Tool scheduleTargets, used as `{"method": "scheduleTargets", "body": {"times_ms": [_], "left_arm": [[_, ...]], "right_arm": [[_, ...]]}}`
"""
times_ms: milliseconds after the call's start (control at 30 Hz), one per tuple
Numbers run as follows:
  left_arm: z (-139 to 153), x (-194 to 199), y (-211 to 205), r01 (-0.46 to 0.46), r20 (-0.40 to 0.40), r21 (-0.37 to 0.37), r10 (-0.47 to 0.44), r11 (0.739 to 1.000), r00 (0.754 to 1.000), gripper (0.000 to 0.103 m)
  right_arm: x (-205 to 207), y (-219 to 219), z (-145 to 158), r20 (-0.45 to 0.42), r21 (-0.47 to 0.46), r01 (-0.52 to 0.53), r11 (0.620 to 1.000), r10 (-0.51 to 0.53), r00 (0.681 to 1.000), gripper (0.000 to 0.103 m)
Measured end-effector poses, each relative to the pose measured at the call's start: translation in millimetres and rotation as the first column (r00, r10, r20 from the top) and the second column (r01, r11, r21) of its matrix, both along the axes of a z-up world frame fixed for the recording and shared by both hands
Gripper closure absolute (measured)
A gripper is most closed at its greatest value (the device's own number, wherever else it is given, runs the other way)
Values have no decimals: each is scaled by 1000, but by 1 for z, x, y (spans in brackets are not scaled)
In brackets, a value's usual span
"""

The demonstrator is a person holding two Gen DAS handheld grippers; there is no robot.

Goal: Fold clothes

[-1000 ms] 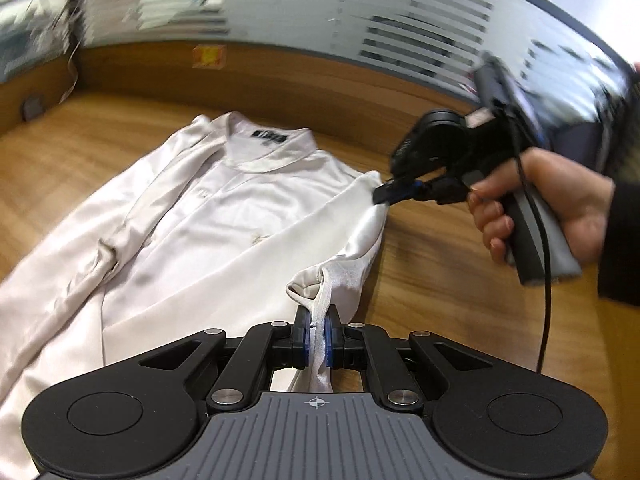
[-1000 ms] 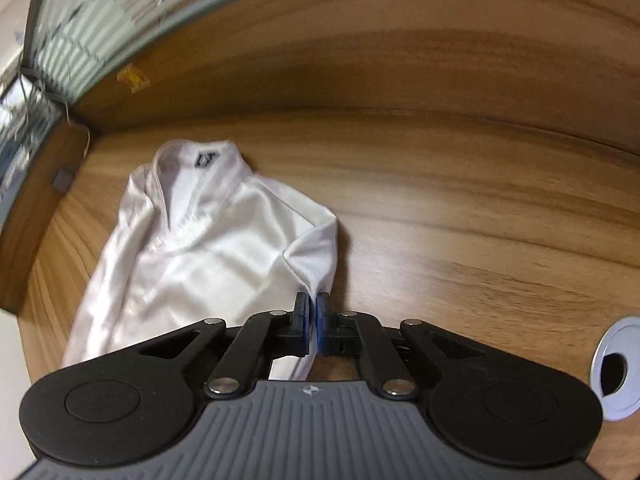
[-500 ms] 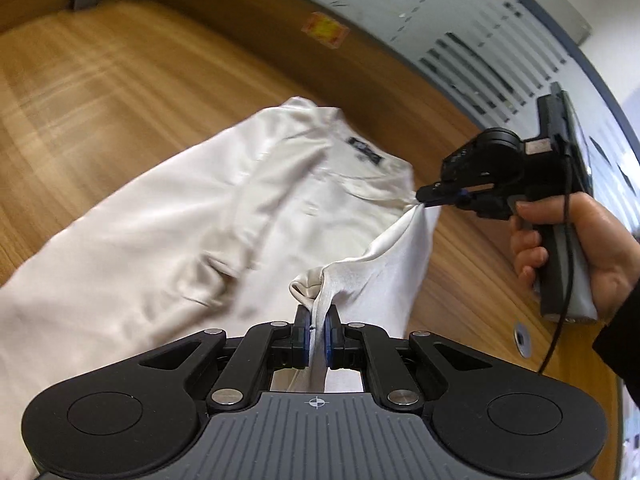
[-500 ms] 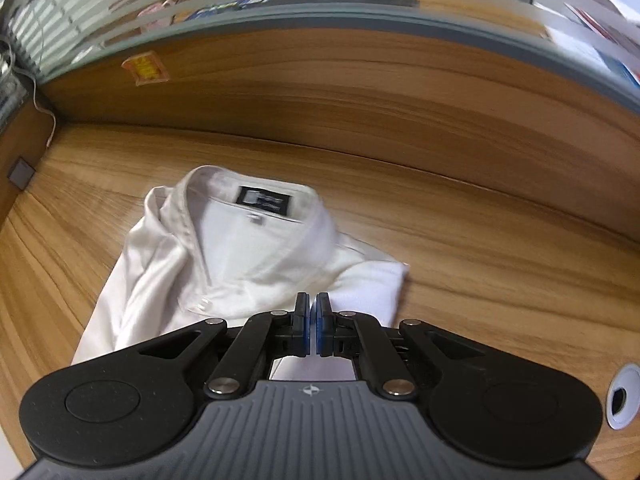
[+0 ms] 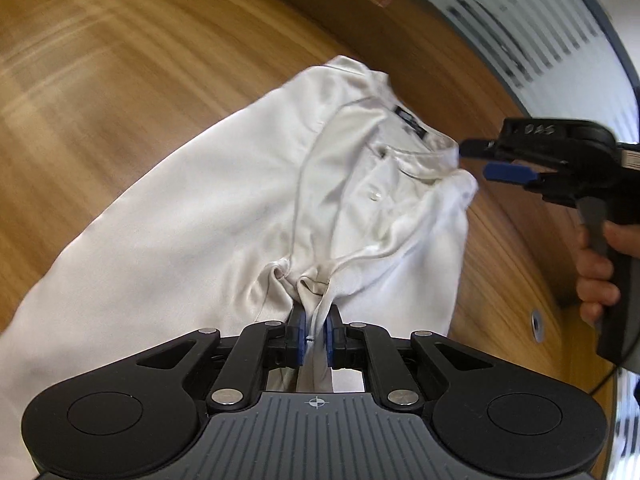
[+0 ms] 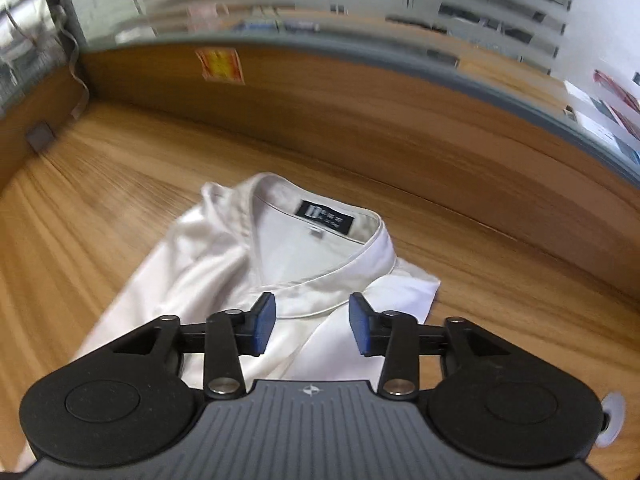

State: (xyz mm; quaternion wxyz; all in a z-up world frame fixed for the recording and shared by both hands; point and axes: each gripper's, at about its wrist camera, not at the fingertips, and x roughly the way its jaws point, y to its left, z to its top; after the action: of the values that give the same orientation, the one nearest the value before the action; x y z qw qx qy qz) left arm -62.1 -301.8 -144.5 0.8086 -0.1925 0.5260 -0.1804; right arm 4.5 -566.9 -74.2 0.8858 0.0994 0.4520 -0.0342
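Observation:
A white satin shirt (image 5: pixel 224 208) lies on the wooden table, collar with its black label (image 6: pixel 326 218) at the far end. Its right side is folded in over the front. My left gripper (image 5: pixel 314 330) is shut on a bunched fold of the shirt's cloth. My right gripper (image 6: pixel 312 322) is open and empty, hovering just above the folded shoulder below the collar. It also shows in the left wrist view (image 5: pixel 484 158), open beside the collar, held by a hand.
The wooden table (image 6: pixel 100 208) has a raised wooden back wall (image 6: pixel 360 120) with an orange sticker (image 6: pixel 220 65). A round cable grommet (image 5: pixel 536 325) sits at the right. A cord (image 6: pixel 78 80) hangs at the far left.
My right gripper has opened and let go of the shirt's shoulder after carrying it inward over the front. My left gripper still holds its fold and has swung further over the shirt.

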Motion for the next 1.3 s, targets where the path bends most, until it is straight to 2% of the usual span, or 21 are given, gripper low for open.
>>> {"method": "scheduleTargets", "body": {"times_ms": [200,433,533,700,833,900,1033,1167,1300], "left_arm": [[1,14,15,55,-48,-53,-57,997,997,88],[20,24,23,183,-21,-61,-184,981,983,82],[31,29,26,217,10,-47,-217,975,976,82],[54,33,27,262,95,33,-264,965,960,82],[67,32,30,293,114,72,-299,954,947,82],[72,30,31,318,118,84,-326,945,938,80],[77,27,33,367,115,80,-374,927,920,61],[73,31,34,435,97,89,-443,896,891,61],[70,41,36,507,65,71,-512,859,857,61]], "right_arm": [[-55,11,24,35,66,39,997,-41,999,57],[-140,29,43,59,71,127,989,-131,990,54],[-183,40,46,71,68,165,984,-170,983,54],[-254,53,42,58,30,211,977,-213,975,51],[-305,67,37,54,26,238,971,-239,969,51],[-328,75,34,51,30,249,968,-250,967,51],[-366,95,25,41,34,274,961,-276,960,51],[-395,121,19,21,14,331,944,-331,943,51],[-415,153,15,6,8,436,900,-436,900,51]]}}
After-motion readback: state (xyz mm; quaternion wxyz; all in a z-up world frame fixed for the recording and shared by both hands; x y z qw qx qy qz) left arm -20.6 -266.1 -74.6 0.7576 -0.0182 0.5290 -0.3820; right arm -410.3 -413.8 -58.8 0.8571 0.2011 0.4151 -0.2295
